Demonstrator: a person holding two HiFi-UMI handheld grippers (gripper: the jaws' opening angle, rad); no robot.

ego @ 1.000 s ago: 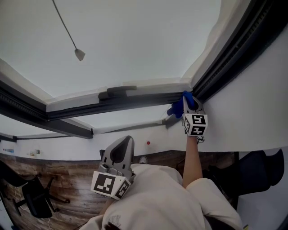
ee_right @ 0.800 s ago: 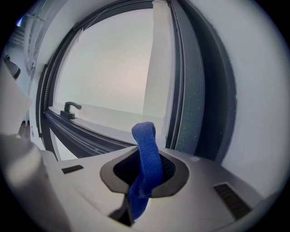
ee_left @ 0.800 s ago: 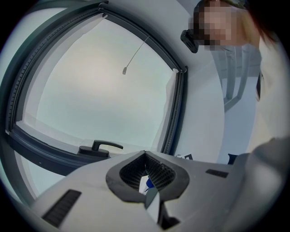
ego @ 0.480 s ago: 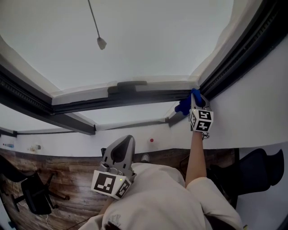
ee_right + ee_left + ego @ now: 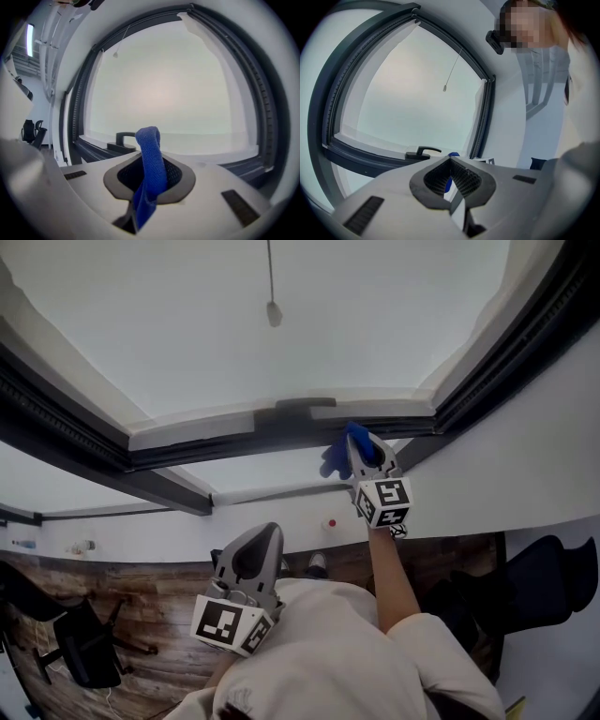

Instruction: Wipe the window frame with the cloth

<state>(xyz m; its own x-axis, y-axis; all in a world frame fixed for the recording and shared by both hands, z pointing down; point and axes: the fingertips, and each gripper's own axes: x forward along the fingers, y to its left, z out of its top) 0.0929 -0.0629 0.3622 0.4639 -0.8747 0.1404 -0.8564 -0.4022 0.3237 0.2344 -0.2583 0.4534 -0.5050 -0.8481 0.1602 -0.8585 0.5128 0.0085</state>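
Head view: the right hand-held gripper (image 5: 364,457) is raised to the lower rail of the dark window frame (image 5: 216,448), and the blue cloth (image 5: 335,458) bunches out at its tip, against the rail. The window's handle (image 5: 292,410) lies just beyond that tip. The left hand-held gripper (image 5: 251,554) sits low, near the person's chest, well apart from the frame and the cloth.

Left gripper view: the left hand-held gripper (image 5: 451,162) has its jaws together with nothing between them. Ahead of it are the handle (image 5: 423,151) and the frame (image 5: 344,151); a sliver of blue shows past the jaws. A pull cord (image 5: 453,70) hangs in front of the glass (image 5: 408,93).

Right gripper view: the right hand-held gripper (image 5: 149,165) is clamped on the cloth (image 5: 150,143), which stands up from between the jaws in a folded strip and trails down behind them. The handle (image 5: 124,138) is just ahead and to the left of the jaws, on the frame's (image 5: 257,96) lower rail.
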